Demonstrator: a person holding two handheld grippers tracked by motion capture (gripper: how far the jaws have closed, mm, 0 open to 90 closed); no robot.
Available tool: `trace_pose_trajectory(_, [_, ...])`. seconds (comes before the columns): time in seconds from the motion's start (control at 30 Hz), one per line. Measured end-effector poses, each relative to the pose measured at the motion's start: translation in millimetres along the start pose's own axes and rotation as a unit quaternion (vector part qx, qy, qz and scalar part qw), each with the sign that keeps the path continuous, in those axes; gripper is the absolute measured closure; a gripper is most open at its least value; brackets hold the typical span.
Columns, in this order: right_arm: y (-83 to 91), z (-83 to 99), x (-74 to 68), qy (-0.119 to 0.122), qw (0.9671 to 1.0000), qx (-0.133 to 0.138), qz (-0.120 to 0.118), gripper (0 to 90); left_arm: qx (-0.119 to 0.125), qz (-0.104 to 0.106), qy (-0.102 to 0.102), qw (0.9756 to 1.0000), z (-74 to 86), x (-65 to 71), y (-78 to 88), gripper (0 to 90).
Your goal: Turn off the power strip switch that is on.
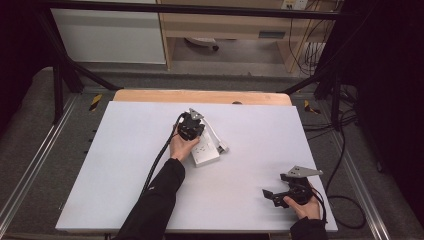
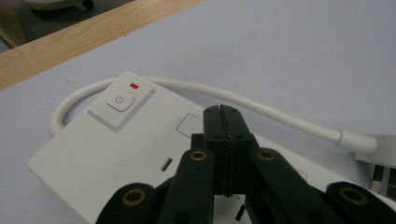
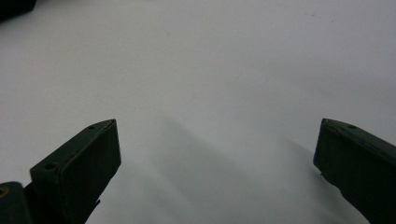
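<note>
A white power strip (image 1: 204,153) lies near the middle of the white table, its white cable (image 1: 216,136) curling round to a plug (image 1: 223,148) at its right. In the left gripper view the power strip (image 2: 93,154) shows a white push switch (image 2: 120,101) with a red light (image 2: 134,86) beside it. My left gripper (image 2: 221,109) is shut with nothing between its jaws, and its tips hover just over the strip's top face, short of the switch. My right gripper (image 1: 267,195) rests near the table's front right edge, open and holding nothing.
The white board (image 1: 125,170) covers a wooden tabletop (image 1: 200,96) whose far edge shows beyond it. Black frame bars and loose cables (image 1: 345,150) stand around the table. A wooden cabinet (image 1: 225,25) is behind.
</note>
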State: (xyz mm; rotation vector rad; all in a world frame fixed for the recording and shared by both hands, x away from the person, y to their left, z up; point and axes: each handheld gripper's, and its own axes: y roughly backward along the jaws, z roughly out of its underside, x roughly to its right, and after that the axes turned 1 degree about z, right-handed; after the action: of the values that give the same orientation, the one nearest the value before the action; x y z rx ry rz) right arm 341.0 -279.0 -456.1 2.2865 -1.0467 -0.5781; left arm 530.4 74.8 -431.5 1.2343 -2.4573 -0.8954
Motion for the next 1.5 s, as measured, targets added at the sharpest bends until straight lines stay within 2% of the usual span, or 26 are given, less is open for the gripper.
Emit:
trace_pose_trajectory(1.03, [0.3, 0.0, -0.1, -0.002, 1.0000, 0.001, 0.000, 1.2, 0.002, 0.001, -0.013, 0.9999, 1.5, 2.5, -3.3, 90.0])
trace_pose_trajectory(1.13, [0.6, -0.1, -0.2, -0.002, 1.0000, 0.002, 0.000, 1.2, 0.001, 0.003, -0.007, 1.0000, 1.4, 1.8, -2.7, 90.0])
trace_pose_trajectory(1.5, [0.9, -0.1, 0.3, -0.001, 1.0000, 0.004, 0.000, 1.2, 0.008, 0.007, -0.013, 0.9999, -2.7, 2.3, 5.3, 90.0])
